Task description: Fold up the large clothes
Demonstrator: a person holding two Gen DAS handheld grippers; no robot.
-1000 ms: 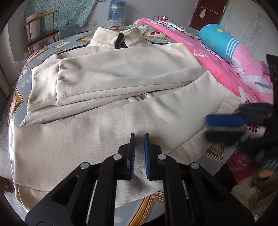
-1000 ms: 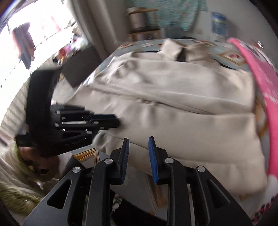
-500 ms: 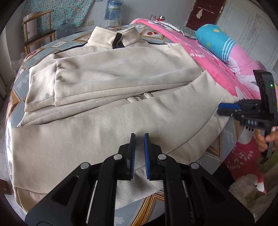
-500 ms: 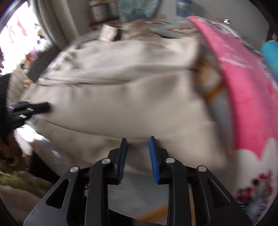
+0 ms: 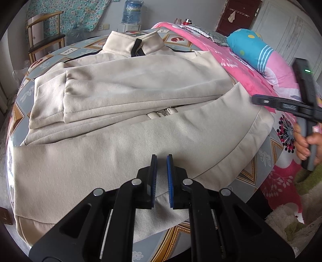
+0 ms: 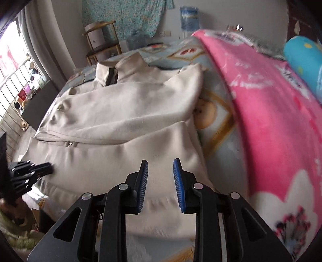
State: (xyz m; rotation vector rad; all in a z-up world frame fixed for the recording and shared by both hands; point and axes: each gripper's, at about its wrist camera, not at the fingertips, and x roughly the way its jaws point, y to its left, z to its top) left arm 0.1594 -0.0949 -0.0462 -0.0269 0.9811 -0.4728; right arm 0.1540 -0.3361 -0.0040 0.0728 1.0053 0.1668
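A large beige zip jacket [image 5: 140,90] lies spread on the round patterned table [image 5: 249,171], collar at the far side, both sleeves folded across its chest. My left gripper [image 5: 161,159] hovers over the near hem, jaws nearly together with nothing pinched between them. In the right wrist view the jacket [image 6: 120,112] fills the middle, and my right gripper [image 6: 160,163] hangs above its lower right corner, jaws opening, with fabric below them but not clamped. The right gripper [image 5: 259,99] also shows at the jacket's right edge, held by a hand [image 5: 303,143]. The left gripper [image 6: 48,167] sits at the left hem.
A pink flowered blanket [image 6: 271,100] covers the table's right side, with a blue pillow [image 5: 247,46] on it. A wooden chair [image 5: 44,38] and a water bottle [image 5: 131,10] stand behind the table. The table edge runs just below the hem.
The right gripper has swung from near the left gripper out to the jacket's right corner and rolled upright, and its jaws have widened slightly. The left gripper has stayed put.
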